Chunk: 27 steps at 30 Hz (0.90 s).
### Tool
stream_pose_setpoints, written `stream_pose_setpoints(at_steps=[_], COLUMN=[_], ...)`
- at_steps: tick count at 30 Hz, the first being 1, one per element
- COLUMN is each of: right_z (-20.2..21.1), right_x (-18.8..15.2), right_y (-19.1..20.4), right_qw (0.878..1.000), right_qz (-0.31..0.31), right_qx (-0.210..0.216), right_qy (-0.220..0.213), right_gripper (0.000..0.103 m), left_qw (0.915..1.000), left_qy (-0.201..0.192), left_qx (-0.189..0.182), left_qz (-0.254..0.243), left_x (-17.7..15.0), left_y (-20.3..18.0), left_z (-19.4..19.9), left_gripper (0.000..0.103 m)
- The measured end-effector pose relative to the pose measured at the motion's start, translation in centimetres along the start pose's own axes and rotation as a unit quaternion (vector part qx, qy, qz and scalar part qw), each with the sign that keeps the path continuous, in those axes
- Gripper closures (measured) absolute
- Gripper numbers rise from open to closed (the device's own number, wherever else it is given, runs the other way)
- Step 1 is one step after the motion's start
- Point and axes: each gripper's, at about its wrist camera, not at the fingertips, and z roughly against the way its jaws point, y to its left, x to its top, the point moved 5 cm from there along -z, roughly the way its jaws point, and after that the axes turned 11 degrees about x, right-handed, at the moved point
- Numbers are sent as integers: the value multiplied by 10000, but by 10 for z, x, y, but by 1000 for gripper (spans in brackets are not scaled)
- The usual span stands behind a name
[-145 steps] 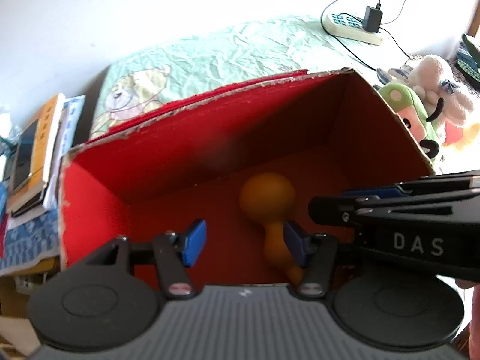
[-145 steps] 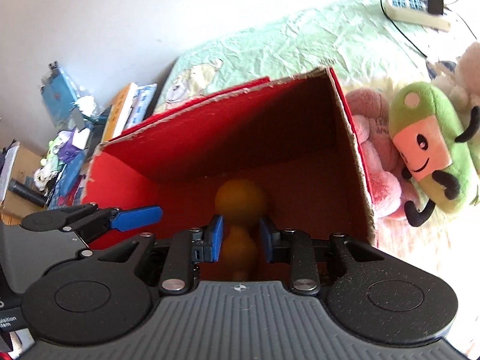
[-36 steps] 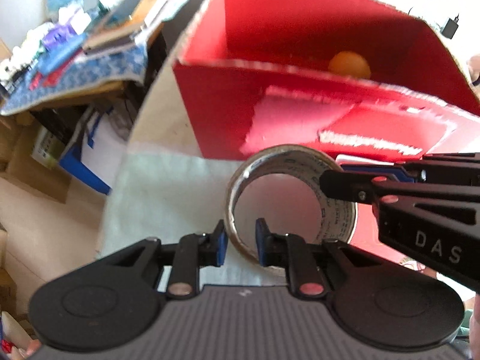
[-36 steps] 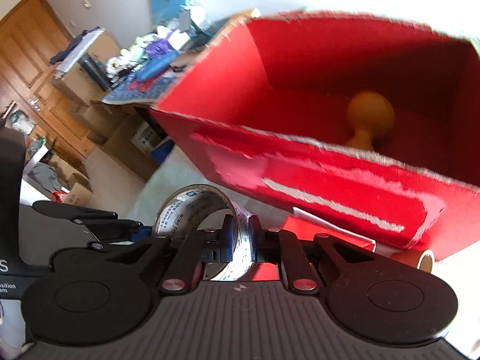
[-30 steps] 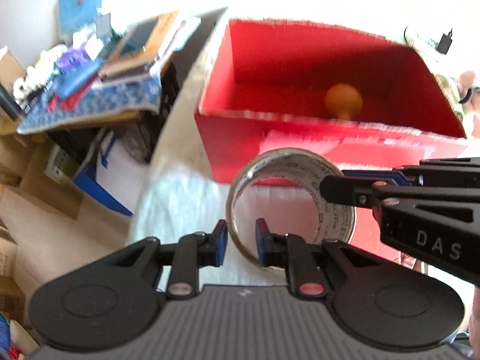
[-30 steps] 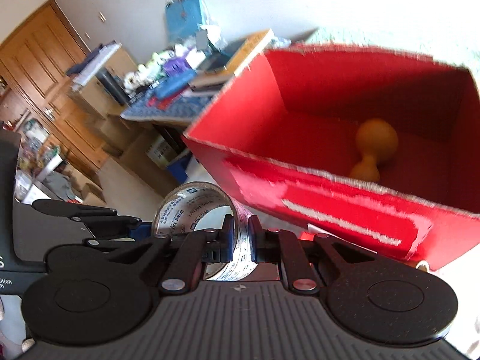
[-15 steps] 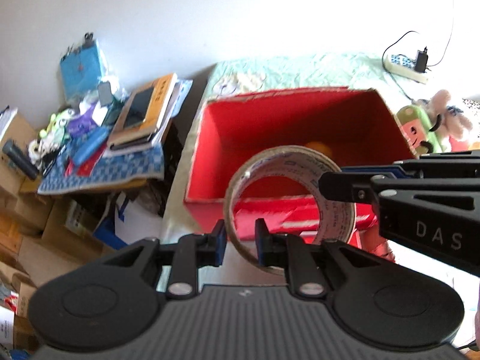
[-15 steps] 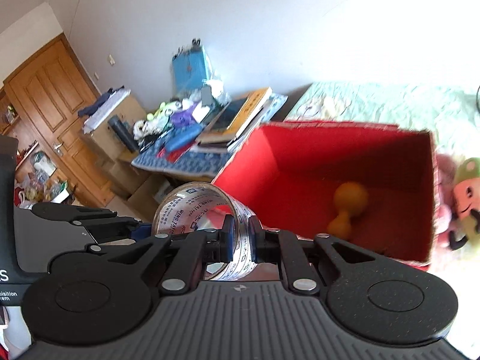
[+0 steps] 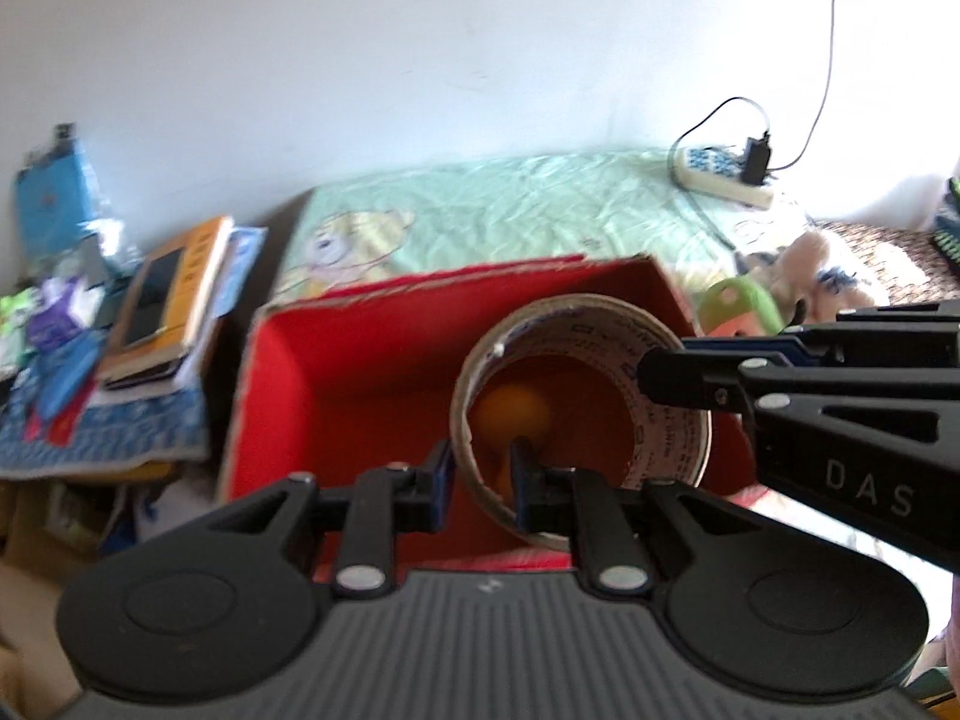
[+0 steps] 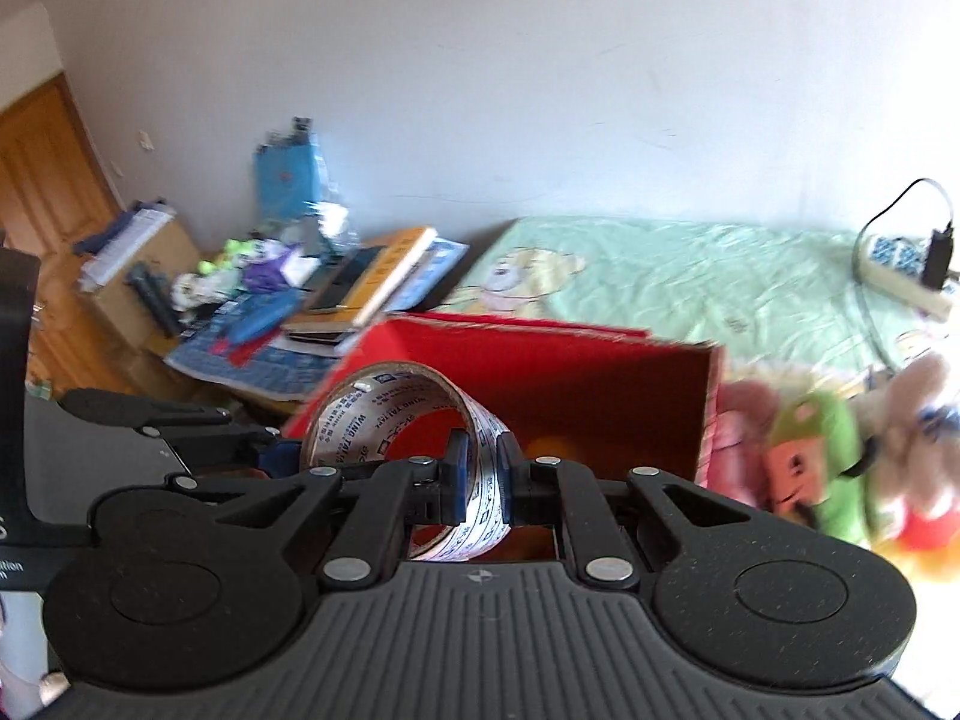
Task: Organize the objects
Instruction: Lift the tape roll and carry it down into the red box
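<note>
- My left gripper and right gripper each pinch the tape roll's wall.
- I've got the roll in the air over the red box, the orange toy inside.

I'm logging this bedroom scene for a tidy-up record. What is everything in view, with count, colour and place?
tape roll: one, clear on a tan core, held above the box by both tools
box: one, red cardboard, open, on the bed
gourd-shaped toy: one, orange, inside the box
bedsheet: one, pale green, cartoon print, behind the box
power strip: one, white, black charger plugged in, on the sheet
plush toys: several, green, pink and cream, right of the box
books: a stack, orange on top, on the cluttered side table left of the bed
door: one, wooden, far left
left tool: black, blue pads, shut on the roll's wall
right tool: black, blue pads, shut on the roll's wall
</note>
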Motion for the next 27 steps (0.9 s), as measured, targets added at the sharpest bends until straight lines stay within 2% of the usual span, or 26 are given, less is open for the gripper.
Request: stream_pose_setpoints(at_steps=[5, 9, 13, 16, 18, 21, 23, 27], right_z=[-25, -44, -65, -77, -84, -92, -99, -110], right_x=[13, 8, 7, 4, 3, 1, 0, -2], right_y=[-23, -39, -53, -59, -61, -66, -69, -72], right_qw=[9982, 9929, 9869, 9815, 9755, 9672, 9610, 9512], right_qz=[95, 304, 274, 246, 323, 369, 428, 478], right_qx=[-523, -930, -1152, -1249, -1429, -1598, -1674, -1705], right_qy=[286, 680, 1096, 1428, 1644, 1941, 2160, 2528], right_gripper=[94, 95, 96, 97, 97, 96, 96, 96], left_qw=[9976, 9934, 9869, 9826, 9800, 9786, 9789, 9785], left_qy=[157, 537, 958, 1199, 1299, 1324, 1302, 1316], left_qx=[-674, -1003, -1289, -1400, -1484, -1529, -1496, -1453], left_qz=[-22, -115, -164, -248, -280, -375, -492, -639], left_x=[15, 18, 16, 14, 13, 12, 12, 8], left_y=[-9, -21, -27, -27, -27, -27, -27, -23], left_z=[-44, -82, -110, -124, -130, -133, -135, -137], left_gripper=[85, 84, 82, 80, 73, 68, 62, 62])
